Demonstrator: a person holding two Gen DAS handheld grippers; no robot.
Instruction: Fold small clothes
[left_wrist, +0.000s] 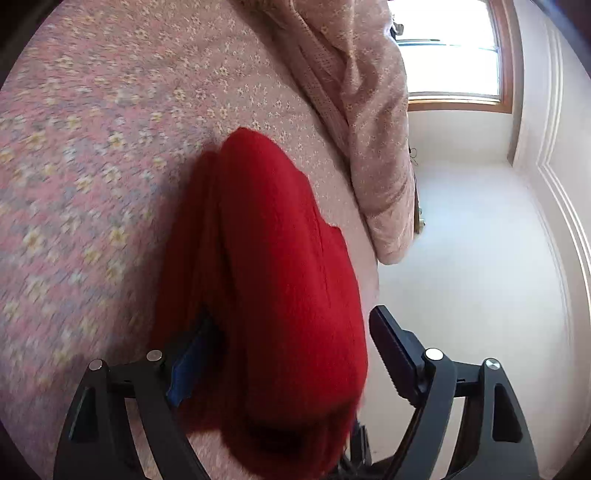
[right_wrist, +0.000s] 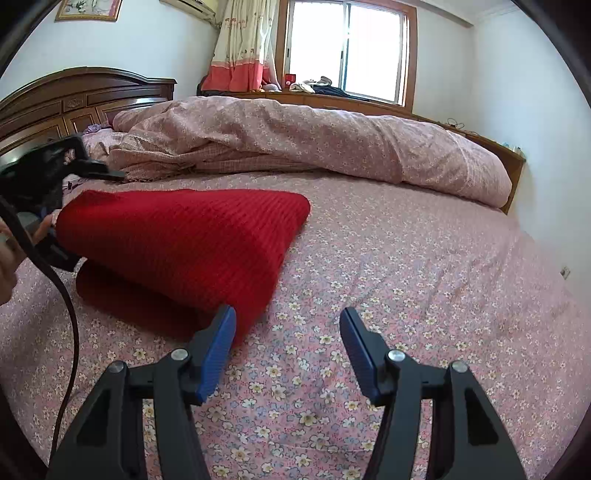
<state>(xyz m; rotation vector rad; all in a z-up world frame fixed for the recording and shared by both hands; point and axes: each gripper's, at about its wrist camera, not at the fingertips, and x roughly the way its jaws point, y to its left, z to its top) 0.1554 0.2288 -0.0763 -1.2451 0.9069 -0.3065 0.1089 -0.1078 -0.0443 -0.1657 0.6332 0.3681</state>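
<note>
Stretching wide across the right of the frame, the pink flower-print bedsheet (right_wrist: 406, 258) lies bare up to the rumpled pink quilt (right_wrist: 314, 136) along its far edge. A red ribbed knit garment (right_wrist: 177, 236), folded over, rests at left centre. Right tongs (right_wrist: 288, 350) stand open, empty. Left tongs (left_wrist: 291, 350) gape, pads flanking the garment's edge unpressed. No readable writing.

Home bedroom — a large bed (right_wrist: 369, 258) under a pink floral sheet, a rumpled matching quilt (right_wrist: 295, 136) along its far side, a carved dark wood headboard (right_wrist: 74, 99). Wood-framed window (right_wrist: 347, 51) with a floral curtain (right_wrist: 240, 44), a framed picture (right_wrist: 88, 9) on white wall — lived-in, domestic.
</note>
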